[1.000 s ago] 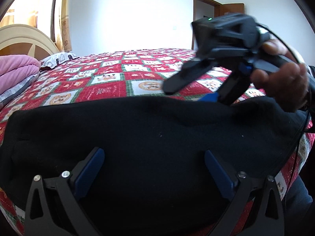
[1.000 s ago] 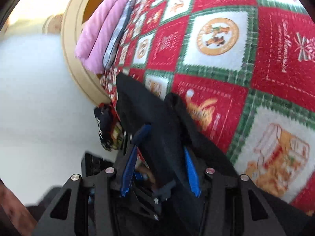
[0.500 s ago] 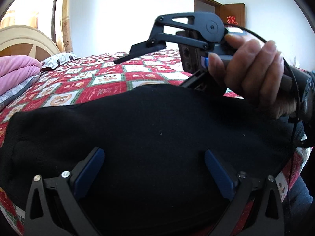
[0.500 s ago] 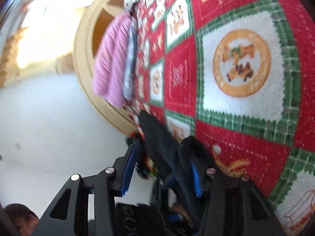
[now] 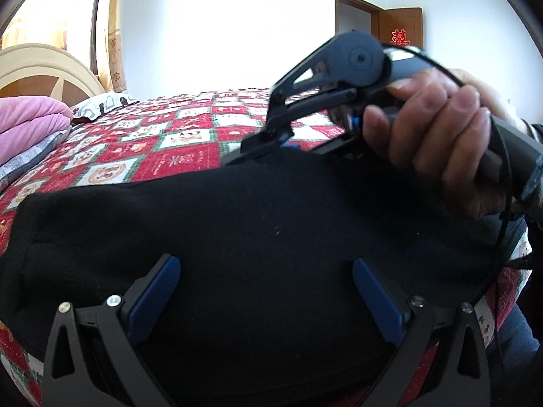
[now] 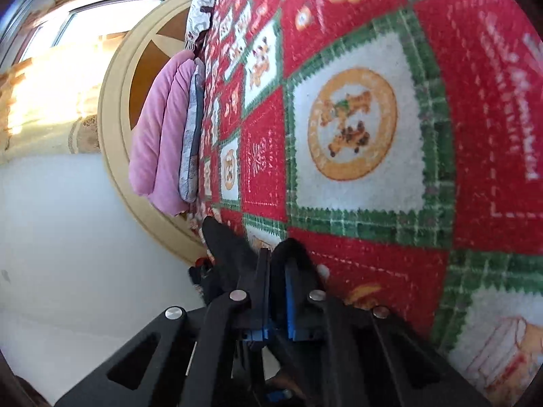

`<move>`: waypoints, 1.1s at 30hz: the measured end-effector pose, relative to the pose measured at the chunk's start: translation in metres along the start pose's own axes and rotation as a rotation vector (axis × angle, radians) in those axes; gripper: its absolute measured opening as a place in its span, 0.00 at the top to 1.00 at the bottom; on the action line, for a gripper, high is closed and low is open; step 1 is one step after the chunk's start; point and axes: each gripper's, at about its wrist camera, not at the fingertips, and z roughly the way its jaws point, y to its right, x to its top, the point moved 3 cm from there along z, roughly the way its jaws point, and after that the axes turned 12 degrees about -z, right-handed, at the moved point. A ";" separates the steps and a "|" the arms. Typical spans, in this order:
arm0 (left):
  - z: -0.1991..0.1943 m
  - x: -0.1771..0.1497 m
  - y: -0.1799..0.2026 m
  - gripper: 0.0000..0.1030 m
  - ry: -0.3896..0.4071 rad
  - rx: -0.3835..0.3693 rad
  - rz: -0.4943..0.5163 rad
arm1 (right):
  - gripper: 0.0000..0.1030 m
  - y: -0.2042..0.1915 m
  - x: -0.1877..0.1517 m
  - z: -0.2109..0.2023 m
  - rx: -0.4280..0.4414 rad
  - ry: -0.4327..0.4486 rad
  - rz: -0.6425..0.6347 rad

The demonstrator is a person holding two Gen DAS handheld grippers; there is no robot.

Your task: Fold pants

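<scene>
Black pants [image 5: 254, 220] lie spread across the red patchwork quilt [image 5: 190, 159], filling the lower half of the left wrist view. My left gripper [image 5: 264, 288] hovers low over their near part, jaws wide open, nothing pinched. At the pants' far edge a hand [image 5: 437, 135] holds my right gripper [image 5: 261, 149], tilted on its side. In the right wrist view the right gripper [image 6: 276, 261] is shut, and a fold of the black pants [image 6: 224, 244] sticks out past its blue pads [image 6: 289, 291].
A folded pink blanket [image 5: 30, 122] on a grey one lies at the left by the rounded cream headboard [image 5: 51, 64]. A patterned pillow [image 5: 101, 103] sits behind it. Quilt stretches beyond the pants. A brown door [image 5: 400, 23] stands at the back right.
The right gripper rolled onto its side, dropped to the pants' far edge and closed its jaws on the fabric. The left gripper stayed open and still.
</scene>
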 end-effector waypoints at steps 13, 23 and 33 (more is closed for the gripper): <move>0.005 -0.002 -0.004 0.00 0.005 0.000 -0.004 | 0.96 0.005 0.011 -0.016 -0.130 0.125 -0.119; -0.020 0.013 0.006 0.00 0.096 0.001 0.003 | 0.53 -0.027 -0.045 -0.139 -0.388 0.304 -0.286; -0.005 -0.016 0.024 0.00 -0.056 -0.006 0.082 | 0.53 0.033 -0.132 -0.207 -0.575 0.290 -0.239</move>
